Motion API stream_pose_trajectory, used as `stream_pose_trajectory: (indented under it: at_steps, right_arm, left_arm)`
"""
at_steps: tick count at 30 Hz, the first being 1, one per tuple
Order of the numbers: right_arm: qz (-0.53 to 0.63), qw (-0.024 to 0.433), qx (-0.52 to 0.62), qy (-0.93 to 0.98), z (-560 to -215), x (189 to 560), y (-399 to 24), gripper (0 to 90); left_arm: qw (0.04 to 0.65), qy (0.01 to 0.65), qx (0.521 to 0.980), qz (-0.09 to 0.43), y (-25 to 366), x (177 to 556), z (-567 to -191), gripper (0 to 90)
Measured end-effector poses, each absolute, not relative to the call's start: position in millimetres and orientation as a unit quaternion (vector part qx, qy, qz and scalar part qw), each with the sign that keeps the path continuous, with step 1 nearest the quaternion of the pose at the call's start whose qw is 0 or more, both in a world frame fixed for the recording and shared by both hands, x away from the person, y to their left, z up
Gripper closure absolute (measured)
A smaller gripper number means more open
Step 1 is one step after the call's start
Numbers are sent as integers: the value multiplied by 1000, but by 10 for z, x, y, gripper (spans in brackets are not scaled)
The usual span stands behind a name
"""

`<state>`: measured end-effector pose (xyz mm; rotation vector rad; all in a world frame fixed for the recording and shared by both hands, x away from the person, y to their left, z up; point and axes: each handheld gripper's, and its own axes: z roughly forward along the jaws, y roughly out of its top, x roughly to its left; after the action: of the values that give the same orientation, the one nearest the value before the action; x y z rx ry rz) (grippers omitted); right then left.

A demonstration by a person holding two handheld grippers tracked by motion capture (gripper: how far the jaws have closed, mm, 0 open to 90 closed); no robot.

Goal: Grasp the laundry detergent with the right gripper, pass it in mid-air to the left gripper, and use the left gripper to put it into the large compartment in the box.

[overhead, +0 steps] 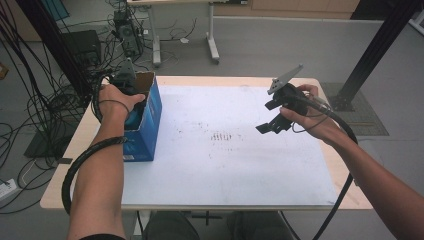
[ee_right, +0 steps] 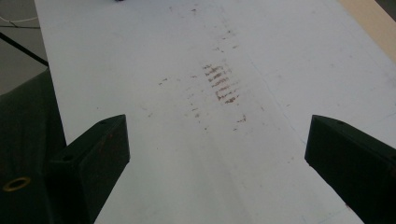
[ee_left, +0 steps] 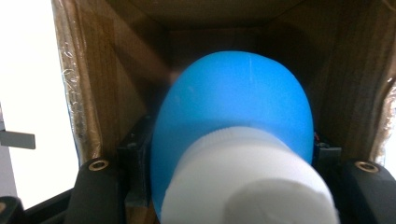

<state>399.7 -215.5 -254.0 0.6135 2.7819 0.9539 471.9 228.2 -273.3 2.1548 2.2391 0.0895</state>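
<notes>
The blue bottle [ee_left: 233,107] with its white cap [ee_left: 247,182] sits down inside the open blue carton [overhead: 150,120] at the tabletop's [overhead: 225,165] left edge, gripped firmly by the closed left tool [overhead: 131,100]. The right tool [overhead: 272,122] hovers over the bare middle, jaws spread wide and holding nothing. Advisable: keep the bottle upright and clear of the cardboard walls, and steady the carton if it tips.

Your forearms are bare; a dark sleeve edge shows at the left elbow. Left gripper [overhead: 131,87]: black body, grey three-cornered plate, black corrugated cable. Right gripper [overhead: 270,126]: same build. Its black fingers [ee_right: 93,154] are blocky; brass screw inserts beside them.
</notes>
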Motion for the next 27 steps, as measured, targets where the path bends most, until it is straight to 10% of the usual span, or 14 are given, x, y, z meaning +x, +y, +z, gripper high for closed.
stream_pose_trajectory:
  at_steps: [27]
  right_arm:
    - [318,75,207,922,-2499,3988,-2206,67]
  left_arm:
    - [16,719,694,31,2266,4711,-2735,363]
